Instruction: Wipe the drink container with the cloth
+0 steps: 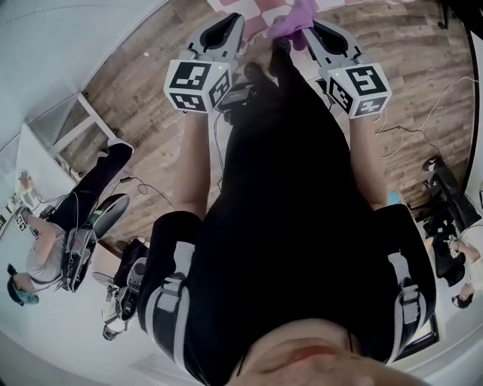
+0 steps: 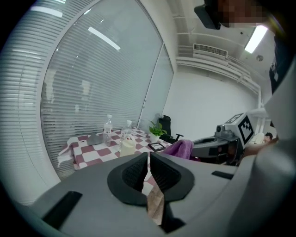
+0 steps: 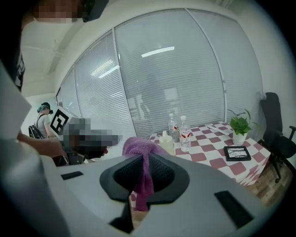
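Observation:
A cream-coloured drink container [image 3: 166, 143] with a spout stands on the red-and-white checkered table [image 3: 217, 163], ahead of both grippers and well apart from them. My right gripper [image 3: 144, 163] is shut on a purple cloth [image 3: 138, 146], which bunches above the jaws and hangs below them. In the head view the cloth [image 1: 296, 18] shows at the tip of the right gripper [image 1: 315, 32]. My left gripper [image 2: 149, 160] is shut with nothing between its pads. It is raised beside the right one, and from it the container [image 2: 127, 147] shows on the table [image 2: 88, 155].
Two clear water bottles [image 3: 185, 134] stand just behind the container. A potted plant [image 3: 239, 126] and a flat black frame [image 3: 237, 153] sit at the table's right end, with a black office chair [image 3: 277, 134] beyond. Another person [image 1: 53, 241] sits on the floor at the left, with cables nearby.

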A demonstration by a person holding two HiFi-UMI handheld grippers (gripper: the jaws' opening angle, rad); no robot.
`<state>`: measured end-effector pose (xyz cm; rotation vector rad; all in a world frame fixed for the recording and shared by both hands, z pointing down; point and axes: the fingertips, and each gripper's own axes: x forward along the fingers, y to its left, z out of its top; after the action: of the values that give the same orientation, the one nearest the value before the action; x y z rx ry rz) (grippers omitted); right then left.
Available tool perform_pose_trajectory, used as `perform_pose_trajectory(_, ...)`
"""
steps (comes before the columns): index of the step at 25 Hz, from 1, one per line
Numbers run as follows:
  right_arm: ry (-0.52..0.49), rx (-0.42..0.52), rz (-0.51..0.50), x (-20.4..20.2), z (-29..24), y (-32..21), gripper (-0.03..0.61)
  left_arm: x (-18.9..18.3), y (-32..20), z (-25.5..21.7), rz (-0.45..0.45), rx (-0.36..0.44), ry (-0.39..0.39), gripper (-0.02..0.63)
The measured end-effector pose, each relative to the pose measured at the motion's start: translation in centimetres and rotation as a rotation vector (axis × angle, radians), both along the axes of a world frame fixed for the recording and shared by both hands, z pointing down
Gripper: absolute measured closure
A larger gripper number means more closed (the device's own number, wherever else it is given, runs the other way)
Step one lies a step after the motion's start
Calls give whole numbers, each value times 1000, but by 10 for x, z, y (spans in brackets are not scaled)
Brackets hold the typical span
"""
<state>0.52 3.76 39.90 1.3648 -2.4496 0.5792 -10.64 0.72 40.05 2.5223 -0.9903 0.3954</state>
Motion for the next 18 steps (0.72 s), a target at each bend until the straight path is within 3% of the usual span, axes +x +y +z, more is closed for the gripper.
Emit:
perform_pose_trajectory(14,-54,51,-42,7,-8,-78,529,22,-62,-13,-29,35,-73,572)
perform_pose_trajectory(18,-49,46,-71,18,-3,-97,529,33,-85,3,-46,34,-53,572)
